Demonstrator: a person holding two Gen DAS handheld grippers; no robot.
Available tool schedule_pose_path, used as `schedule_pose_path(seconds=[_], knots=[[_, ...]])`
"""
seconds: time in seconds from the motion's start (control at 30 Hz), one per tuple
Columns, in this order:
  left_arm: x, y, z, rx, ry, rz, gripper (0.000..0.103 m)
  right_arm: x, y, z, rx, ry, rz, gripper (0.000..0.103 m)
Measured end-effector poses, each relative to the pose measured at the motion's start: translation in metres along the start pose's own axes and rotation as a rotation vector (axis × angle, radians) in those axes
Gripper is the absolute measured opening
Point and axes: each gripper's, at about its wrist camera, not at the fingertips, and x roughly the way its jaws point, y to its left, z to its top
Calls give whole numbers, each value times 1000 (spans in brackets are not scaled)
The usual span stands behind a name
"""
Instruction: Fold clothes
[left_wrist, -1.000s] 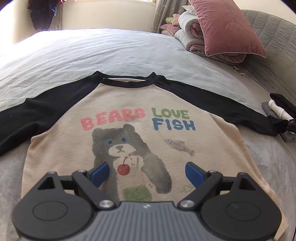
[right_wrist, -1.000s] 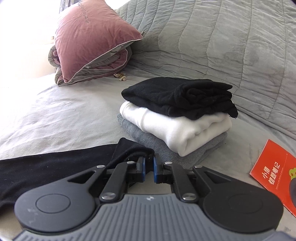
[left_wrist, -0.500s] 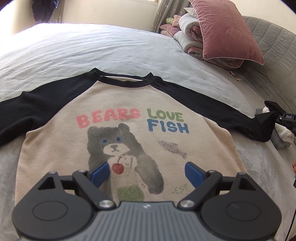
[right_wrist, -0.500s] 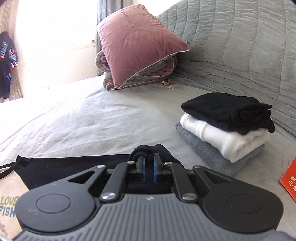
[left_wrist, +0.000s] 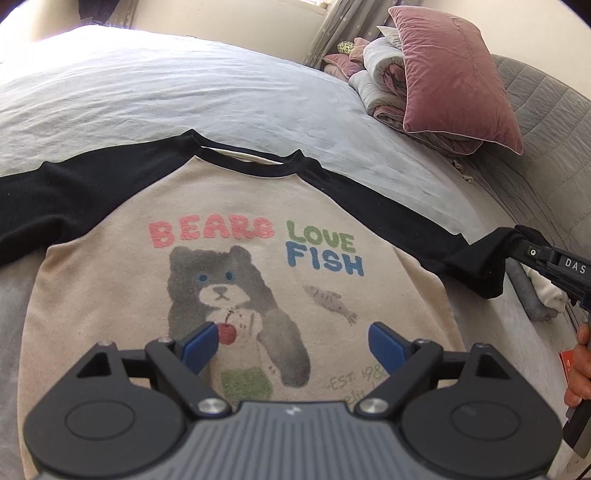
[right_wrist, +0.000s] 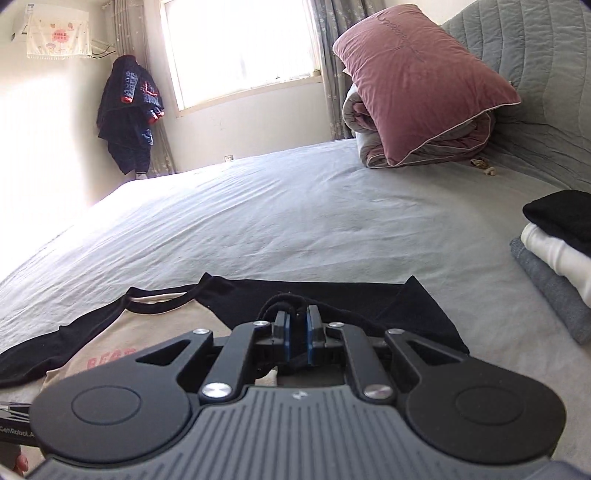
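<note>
Three garments sit folded in a stack (right_wrist: 561, 254); the shirt (left_wrist: 236, 258) lies mostly flat, right gripper (right_wrist: 295, 328) pinching its sleeve cuff (left_wrist: 484, 266), left gripper (left_wrist: 291, 343) spread wide, empty.

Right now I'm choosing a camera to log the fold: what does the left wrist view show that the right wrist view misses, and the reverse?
Only the left wrist view shows the bear print, the far sleeve, and the open left gripper over the hem. Only the right wrist view shows the window, the hanging jacket, and the right gripper from behind, shut on the sleeve cuff. Both show the shirt, the bed, the pink pillow and the folded stack.
</note>
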Motion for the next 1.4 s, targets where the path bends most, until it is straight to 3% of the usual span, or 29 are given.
schedule_pose_path(seconds=[0.4,0.8,0.9,0.93,1.0,1.17,1.4], knots=[[0,12,3,-90,12,-30,89,12,40,-29,-108,127,172,9],[5,11,4,-123,22,-80,82,42,46,-66,-123,287,221,11],[7,11,4,-158,15,-122,82,42,42,-64,-92,285,287,24],[8,10,4,-174,13,-141,82,41,41,-62,-78,290,316,42],[11,9,5,-199,15,-181,82,36,37,-58,-51,301,366,64],[19,-7,4,-187,1,-218,82,10,20,-46,-47,279,379,65],[42,-56,-7,-41,12,-213,82,6,-25,-52,54,325,232,65]])
